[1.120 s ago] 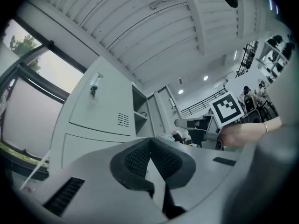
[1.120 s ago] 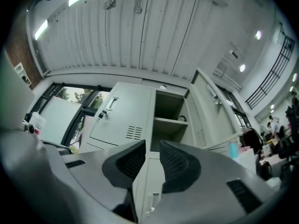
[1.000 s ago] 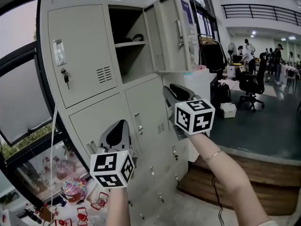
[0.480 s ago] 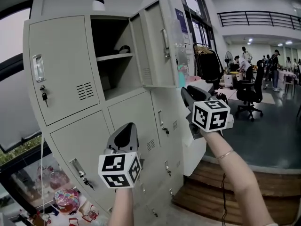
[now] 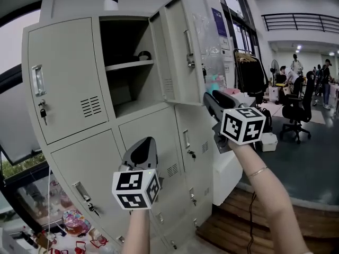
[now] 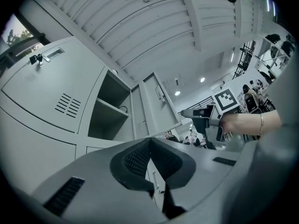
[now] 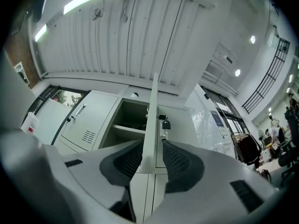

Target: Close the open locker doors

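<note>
Holding the left gripper (image 6: 149, 143) low and idle in front of the tall pale-grey metal locker cabinet (image 5: 69, 78), with jaws pressed together on nothing, probably because one gripper is enough for this door. Holding the right gripper (image 5: 213, 97) up at the bottom outer corner of the open pale-grey steel upper door (image 5: 177, 52), with jaws just having been opening and now standing apart astride the door's thin edge, neither pad clearly pressing, seemingly lining up to swing it shut. Leaving the shelved compartment (image 5: 127, 62) beyond uncovered, with the door standing out wide from it.
</note>
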The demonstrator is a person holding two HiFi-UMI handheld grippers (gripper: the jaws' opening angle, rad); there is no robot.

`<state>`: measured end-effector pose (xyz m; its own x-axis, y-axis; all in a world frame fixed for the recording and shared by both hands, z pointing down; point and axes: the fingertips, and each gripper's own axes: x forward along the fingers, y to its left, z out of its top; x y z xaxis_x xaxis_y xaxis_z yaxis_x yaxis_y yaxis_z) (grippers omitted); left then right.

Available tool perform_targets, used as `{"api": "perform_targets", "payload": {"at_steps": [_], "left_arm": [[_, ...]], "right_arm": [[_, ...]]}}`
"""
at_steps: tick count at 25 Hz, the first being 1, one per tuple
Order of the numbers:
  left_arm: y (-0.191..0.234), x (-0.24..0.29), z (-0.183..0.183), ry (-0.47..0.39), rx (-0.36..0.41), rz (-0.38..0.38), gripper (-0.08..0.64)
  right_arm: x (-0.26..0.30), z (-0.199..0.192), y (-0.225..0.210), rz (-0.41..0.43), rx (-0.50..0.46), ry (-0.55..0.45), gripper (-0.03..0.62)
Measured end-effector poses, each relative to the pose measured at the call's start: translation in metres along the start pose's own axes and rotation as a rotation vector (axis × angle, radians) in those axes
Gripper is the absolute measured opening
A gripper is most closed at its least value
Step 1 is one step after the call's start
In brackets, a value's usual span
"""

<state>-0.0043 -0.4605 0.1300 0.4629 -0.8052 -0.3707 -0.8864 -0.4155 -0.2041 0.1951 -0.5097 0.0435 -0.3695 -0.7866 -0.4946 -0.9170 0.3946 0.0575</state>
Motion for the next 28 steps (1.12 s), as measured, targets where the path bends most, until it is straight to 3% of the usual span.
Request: {"api": "perform_targets", "payload": {"at_steps": [9,15,28], "left_arm": [[-0.009,0.019,-0.004,0.002,0.005,0.045,0.02],[-0.006,0.02,-0.002,0.003,0.02,0.051,0.02],[0.03,0.012,0.011,-0.002,0.062,0.098,0.02]], "right_arm": [[0.017,-0.007,-0.002,0.163,0.025,0.028,0.119],[0.016,-0.005,0.008,0.174,-0.039,0.01,0.072],[0.03,-0.008,0.084,0.289,-0.016,-0.073,0.108]]}}
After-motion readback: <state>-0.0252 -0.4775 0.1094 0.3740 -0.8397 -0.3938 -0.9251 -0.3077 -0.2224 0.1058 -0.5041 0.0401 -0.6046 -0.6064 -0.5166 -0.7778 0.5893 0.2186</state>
